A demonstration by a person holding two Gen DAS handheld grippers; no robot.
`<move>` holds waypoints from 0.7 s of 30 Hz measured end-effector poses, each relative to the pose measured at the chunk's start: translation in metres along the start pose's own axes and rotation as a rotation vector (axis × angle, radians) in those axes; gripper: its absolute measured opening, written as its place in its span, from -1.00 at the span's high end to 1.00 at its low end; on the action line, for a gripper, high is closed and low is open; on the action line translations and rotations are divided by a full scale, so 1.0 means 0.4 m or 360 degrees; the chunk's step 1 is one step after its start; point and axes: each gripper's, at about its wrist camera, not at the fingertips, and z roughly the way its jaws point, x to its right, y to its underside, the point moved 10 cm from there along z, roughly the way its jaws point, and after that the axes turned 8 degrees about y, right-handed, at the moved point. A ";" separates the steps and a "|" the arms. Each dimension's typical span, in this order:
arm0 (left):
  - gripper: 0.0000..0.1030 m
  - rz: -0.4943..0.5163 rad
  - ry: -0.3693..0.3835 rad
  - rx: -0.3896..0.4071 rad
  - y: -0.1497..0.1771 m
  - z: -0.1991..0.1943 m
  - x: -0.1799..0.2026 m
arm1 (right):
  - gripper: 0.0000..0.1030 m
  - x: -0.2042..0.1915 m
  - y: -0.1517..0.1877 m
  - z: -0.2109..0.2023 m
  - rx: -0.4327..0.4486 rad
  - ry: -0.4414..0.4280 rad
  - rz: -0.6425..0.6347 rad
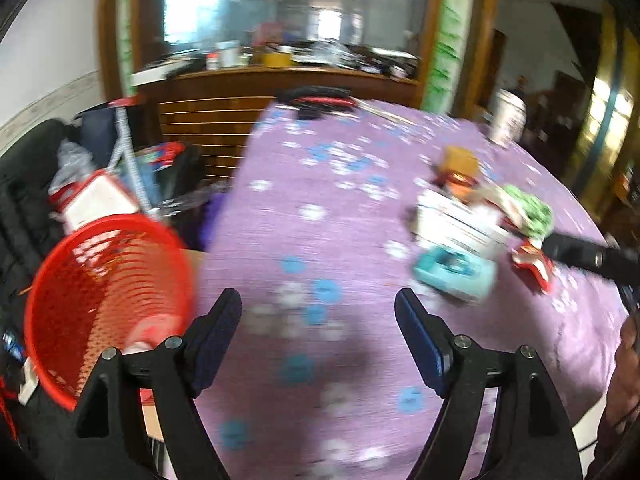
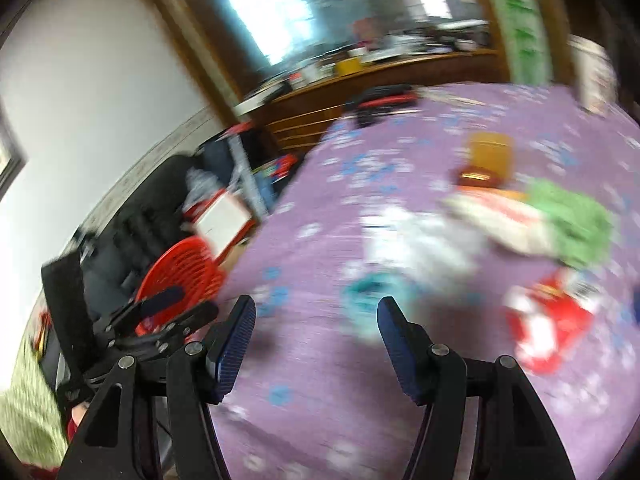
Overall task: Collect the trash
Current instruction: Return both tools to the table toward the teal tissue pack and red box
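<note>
A red mesh bin stands off the table's left edge, with something pale inside near its near wall. My left gripper is open and empty over the purple flowered tablecloth, right of the bin. Trash lies at the right: a teal box, a white carton, a red wrapper, a green wrapper and a yellow box. My right gripper is open and empty, just short of the teal box; the red wrapper lies to its right. The red bin and the left gripper show at left.
A wooden cabinet with a mirror and clutter stands behind the table. A black item with red trim lies at the table's far edge and a white jar at the back right. Dark bags and a white box crowd the floor beside the bin.
</note>
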 end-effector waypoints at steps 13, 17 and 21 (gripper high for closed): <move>-0.72 0.0146 0.0178 -0.0216 -0.005 0.180 0.217 | -0.35 0.437 -0.040 0.019 -0.0057 0.0330 0.0359; -0.72 0.0156 0.0175 -0.0274 -0.009 0.234 0.234 | -0.35 0.462 -0.038 0.084 -0.0131 0.0313 0.0378; -0.72 0.0121 0.0226 -0.0346 -0.001 0.277 0.250 | -0.35 0.439 -0.021 0.124 -0.0193 0.0256 0.0324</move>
